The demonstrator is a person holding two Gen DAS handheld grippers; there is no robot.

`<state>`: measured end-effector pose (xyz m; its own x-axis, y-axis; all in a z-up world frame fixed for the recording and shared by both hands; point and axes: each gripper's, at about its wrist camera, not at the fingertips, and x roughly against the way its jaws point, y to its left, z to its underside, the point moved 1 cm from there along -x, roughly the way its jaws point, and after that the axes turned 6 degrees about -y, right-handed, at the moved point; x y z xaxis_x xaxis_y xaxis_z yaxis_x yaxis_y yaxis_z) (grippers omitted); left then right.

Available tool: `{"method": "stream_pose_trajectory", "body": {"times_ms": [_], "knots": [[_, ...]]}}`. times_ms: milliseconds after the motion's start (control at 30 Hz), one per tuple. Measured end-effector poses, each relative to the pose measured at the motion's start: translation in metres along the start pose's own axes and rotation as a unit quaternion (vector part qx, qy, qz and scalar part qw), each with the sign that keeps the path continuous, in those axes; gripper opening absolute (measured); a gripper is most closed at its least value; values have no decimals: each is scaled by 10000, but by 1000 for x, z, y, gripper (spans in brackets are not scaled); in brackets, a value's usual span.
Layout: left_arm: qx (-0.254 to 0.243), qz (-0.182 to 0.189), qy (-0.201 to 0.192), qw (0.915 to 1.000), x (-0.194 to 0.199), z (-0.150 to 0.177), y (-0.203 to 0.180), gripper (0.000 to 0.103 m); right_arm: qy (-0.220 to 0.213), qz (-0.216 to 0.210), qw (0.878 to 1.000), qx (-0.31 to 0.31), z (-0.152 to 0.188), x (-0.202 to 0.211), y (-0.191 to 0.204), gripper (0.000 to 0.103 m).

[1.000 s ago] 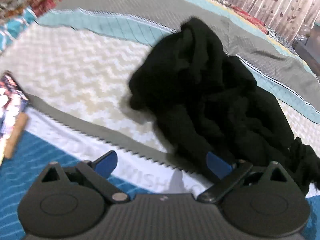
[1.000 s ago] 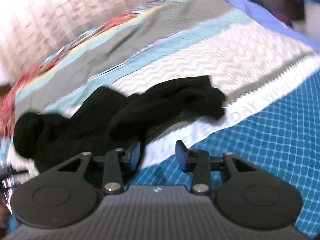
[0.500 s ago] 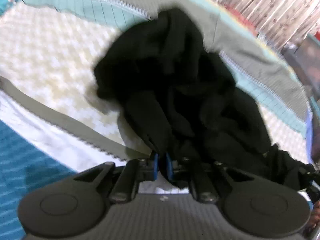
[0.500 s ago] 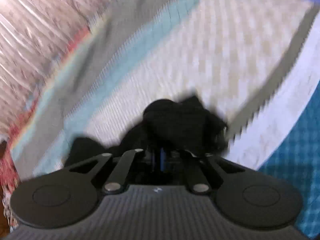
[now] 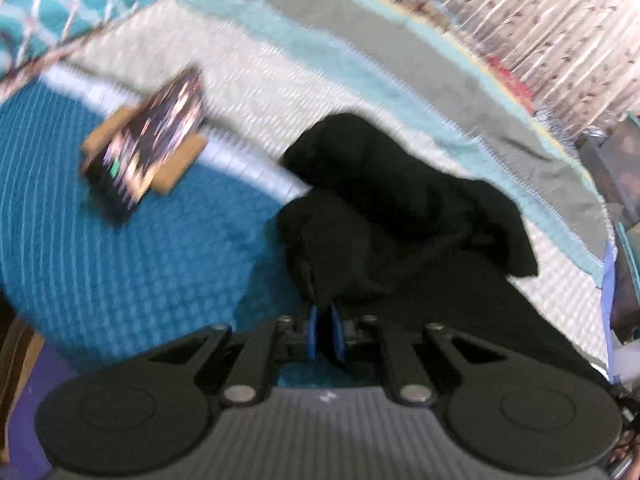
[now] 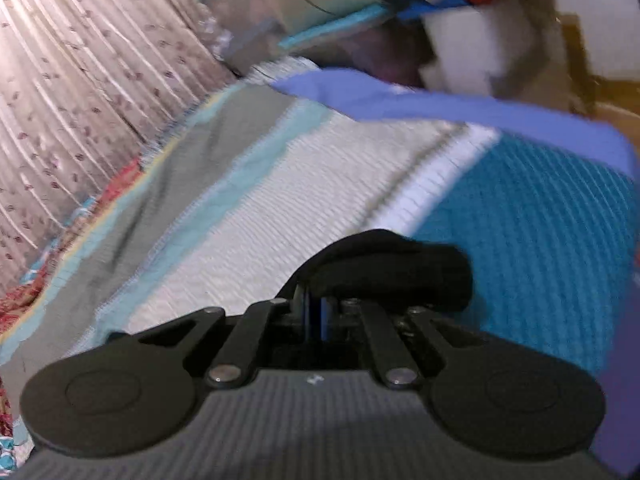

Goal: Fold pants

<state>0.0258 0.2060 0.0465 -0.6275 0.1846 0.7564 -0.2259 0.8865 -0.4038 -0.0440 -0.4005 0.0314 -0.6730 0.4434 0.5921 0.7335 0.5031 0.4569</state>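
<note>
Striped bedspread [image 5: 248, 92] beneath; each hand-held gripper, left [image 5: 325, 330] and right [image 6: 316, 314], pinches black pants [image 5: 400, 216].

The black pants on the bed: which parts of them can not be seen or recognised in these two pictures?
- Left wrist view: the near part of the pants is hidden behind the left gripper; blur hides waist and leg ends.
- Right wrist view: only one bunch of the pants shows above the right gripper; the rest is behind the gripper body.
- Both views: the edges pinched between the fingers are too dark to identify.
</note>
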Motion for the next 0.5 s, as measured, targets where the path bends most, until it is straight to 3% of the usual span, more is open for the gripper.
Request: {"method": "stream_pose_trajectory", "body": {"times_ms": [133,300,400,500], "knots": [[-323,-378,281,9984,-13,25,5,14,305,226,9991,212,21,6,-8,42],[-353,-338,-64,9988,10,28,19,23,40,50,9954,951,29,38,7,42],[-38,-310,-254,9992,22,25,32,29,-123,-156,9938,1095,34,51,11,42],[330,-139,-177,9992,16,20,45,29,-15,-550,9924,1098,38,49,23,42]]}}
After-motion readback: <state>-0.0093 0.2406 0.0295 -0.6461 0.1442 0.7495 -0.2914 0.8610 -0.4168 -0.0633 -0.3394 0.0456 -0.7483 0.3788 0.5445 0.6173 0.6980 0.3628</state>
